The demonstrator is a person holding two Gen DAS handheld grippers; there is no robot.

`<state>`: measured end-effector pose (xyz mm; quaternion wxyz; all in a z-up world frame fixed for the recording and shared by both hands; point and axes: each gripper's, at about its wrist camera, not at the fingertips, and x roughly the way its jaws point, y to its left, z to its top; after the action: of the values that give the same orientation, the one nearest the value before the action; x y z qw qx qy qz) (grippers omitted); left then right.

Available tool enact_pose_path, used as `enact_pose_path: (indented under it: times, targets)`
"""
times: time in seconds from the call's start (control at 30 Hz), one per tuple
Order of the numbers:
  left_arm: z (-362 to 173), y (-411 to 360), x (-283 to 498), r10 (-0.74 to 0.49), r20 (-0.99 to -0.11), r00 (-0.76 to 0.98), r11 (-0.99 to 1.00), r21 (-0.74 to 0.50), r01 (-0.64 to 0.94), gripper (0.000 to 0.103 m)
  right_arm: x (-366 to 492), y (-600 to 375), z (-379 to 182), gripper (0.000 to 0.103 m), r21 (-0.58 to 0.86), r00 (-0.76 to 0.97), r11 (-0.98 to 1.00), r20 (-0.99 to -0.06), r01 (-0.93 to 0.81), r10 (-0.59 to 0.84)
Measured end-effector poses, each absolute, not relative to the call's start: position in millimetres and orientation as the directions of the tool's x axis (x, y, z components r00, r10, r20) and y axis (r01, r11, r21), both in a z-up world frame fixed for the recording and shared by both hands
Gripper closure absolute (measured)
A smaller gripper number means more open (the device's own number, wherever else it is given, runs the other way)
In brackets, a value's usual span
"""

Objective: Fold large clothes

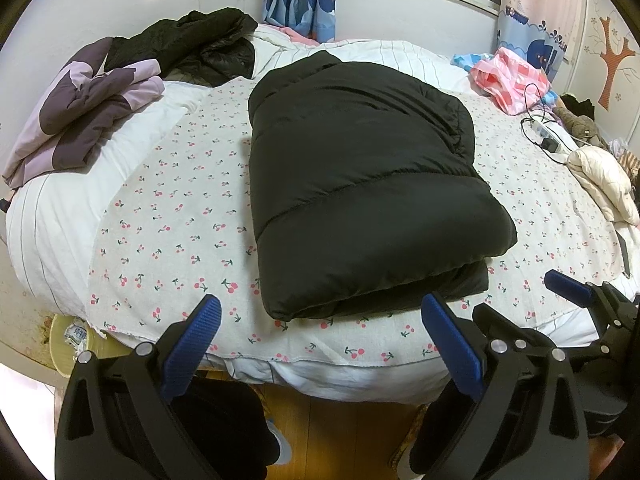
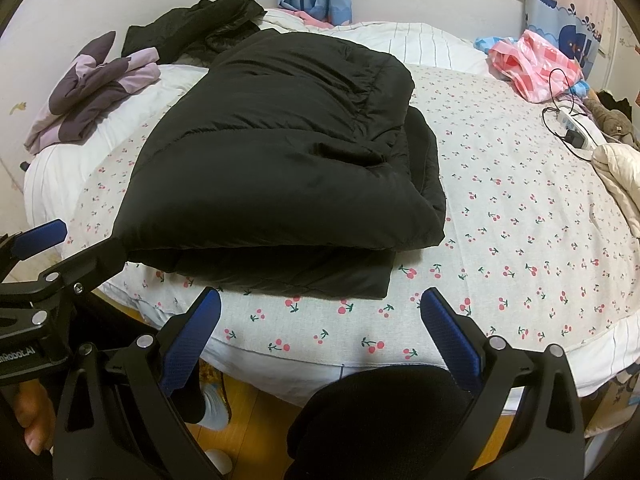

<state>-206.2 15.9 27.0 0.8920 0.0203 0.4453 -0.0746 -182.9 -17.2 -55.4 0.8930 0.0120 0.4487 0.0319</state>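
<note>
both your grippers, left gripper (image 1: 320, 332) and right gripper (image 2: 320, 328), hang empty with fingers spread wide; the folded black coat (image 1: 360, 184) lies on the bed (image 1: 160, 208) just ahead, long axis running away from you.

The folded jacket (image 1: 360, 184) is lying in the middle of the bed (image 1: 168, 216); two crumpled garments (image 1: 132, 80) are lying behind it to the left; a power strip (image 1: 550, 136) is lying to its right.
</note>
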Motion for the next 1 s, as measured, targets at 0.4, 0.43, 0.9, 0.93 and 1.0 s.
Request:
enact_pose_path:
  times: [0.4, 0.43, 0.9, 0.93, 1.0]
  targets:
    - [25.3, 13.0, -209.0, -0.119, -0.796, 0.594, 0.987, -0.03, 0.158, 0.007, -183.2, -17.0, -56.0, 0.006, 0.051, 0.595, 0.998, -0.801, -0.045, 0.068]
    - [25.2, 12.9, -209.1, -0.121, -0.797, 0.592, 0.987, -0.032, 0.158, 0.007, -182.9, -17.0, -55.4, 0.006, 0.049, 0.595, 0.998, -0.801, -0.046, 0.067]
    - [21.9, 11.3, -209.0, -0.104, -0.818, 0.566, 0.989, -0.025, 0.146, 0.007, -182.7, -18.1, -57.7, 0.006, 0.052, 0.592, 0.998, -0.803, -0.047, 0.07]
    - [21.7, 11.1, -209.4, -0.106, -0.818, 0.566, 0.989, -0.026, 0.147, 0.007, -182.8, -18.2, -58.0, 0.006, 0.052, 0.592, 0.998, -0.803, -0.048, 0.07]
    - [21.2, 10.5, -209.3, -0.104, -0.819, 0.564, 0.989, -0.024, 0.147, 0.007, -183.5, -18.5, -58.5, 0.006, 0.051, 0.592, 0.997, -0.803, -0.049, 0.07]
